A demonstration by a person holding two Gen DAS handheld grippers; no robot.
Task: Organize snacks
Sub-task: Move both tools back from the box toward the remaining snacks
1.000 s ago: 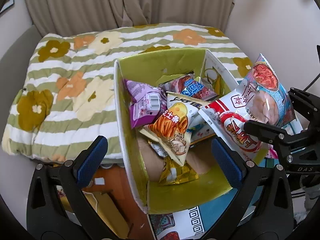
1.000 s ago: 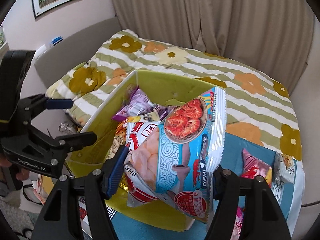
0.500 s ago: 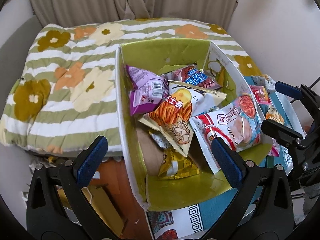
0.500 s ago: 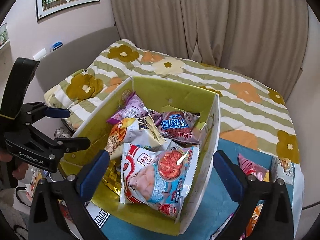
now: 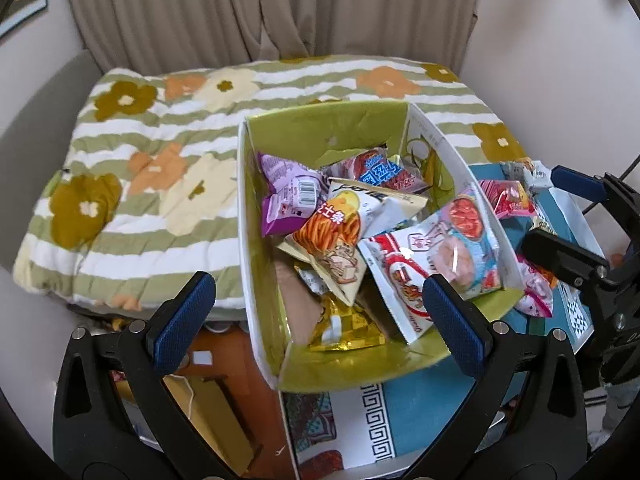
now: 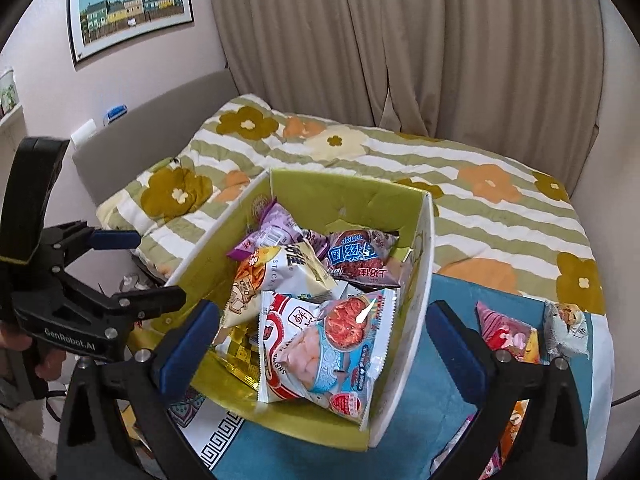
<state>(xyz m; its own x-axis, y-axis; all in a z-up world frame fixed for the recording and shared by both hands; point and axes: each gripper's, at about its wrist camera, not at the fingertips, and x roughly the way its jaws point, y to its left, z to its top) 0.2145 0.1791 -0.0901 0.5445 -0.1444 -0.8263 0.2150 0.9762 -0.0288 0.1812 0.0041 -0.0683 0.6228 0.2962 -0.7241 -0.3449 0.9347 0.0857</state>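
Observation:
A green cardboard box (image 5: 344, 364) (image 6: 352, 192) holds several snack bags. A shrimp flakes bag (image 5: 436, 256) (image 6: 324, 344) lies on top at the box's near right. A purple bag (image 5: 288, 196), an orange fries bag (image 5: 332, 240) and a blue-and-red bag (image 6: 360, 260) lie behind it. My left gripper (image 5: 320, 312) is open and empty over the box's near edge. My right gripper (image 6: 324, 340) is open and empty above the shrimp bag; it also shows in the left wrist view (image 5: 560, 212). My left gripper also shows in the right wrist view (image 6: 148, 264).
The box stands on a blue patterned cloth (image 6: 448, 384) beside a flowered quilt (image 5: 160, 184). More snack bags (image 6: 508, 332) lie on the cloth right of the box. Curtains (image 6: 400, 48) hang behind.
My right gripper opened and let the shrimp flakes bag drop into the box, then drew back up and to the right. The left gripper pulled back slightly.

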